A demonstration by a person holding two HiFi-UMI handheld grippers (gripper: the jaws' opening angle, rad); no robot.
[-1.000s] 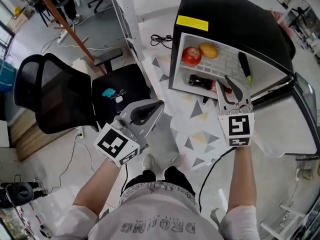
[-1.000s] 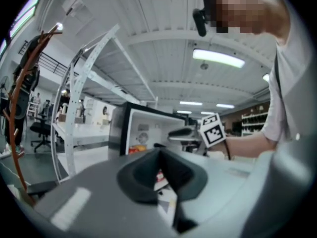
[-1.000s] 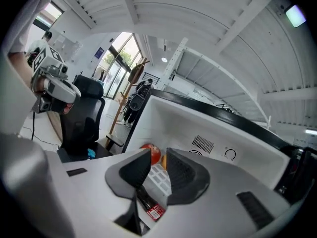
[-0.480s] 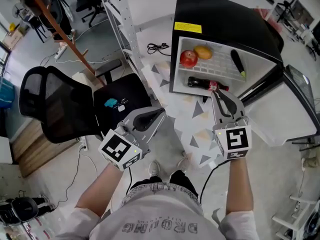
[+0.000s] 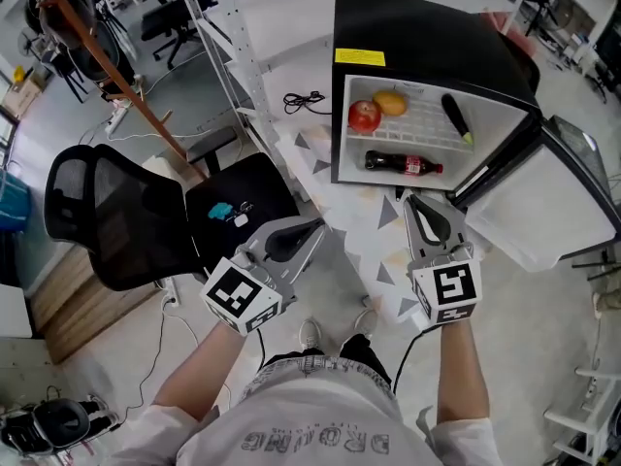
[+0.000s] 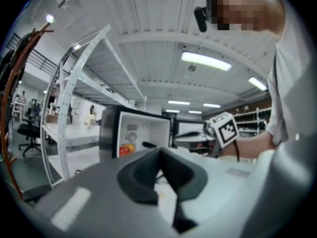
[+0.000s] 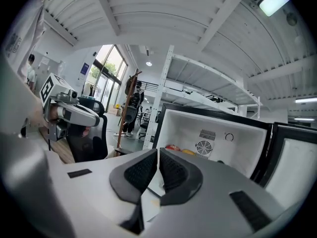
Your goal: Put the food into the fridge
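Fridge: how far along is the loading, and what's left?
Done: apple, yellow fruit and cucumber lie on the upper shelf, cola bottle below. In hand: nothing; the left gripper is shut and empty, and the right gripper has just closed its jaws on nothing. Left: no food shows outside the fridge; its door stands open, so probably closing it.

Bright ceiling strip lights — sharp head view, gripper views fisheye-warped, edges dark.

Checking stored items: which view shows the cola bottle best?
Head view: the cola bottle lies whole on the fridge's lower level. Both gripper views catch the open fridge, but no bottle shows there.
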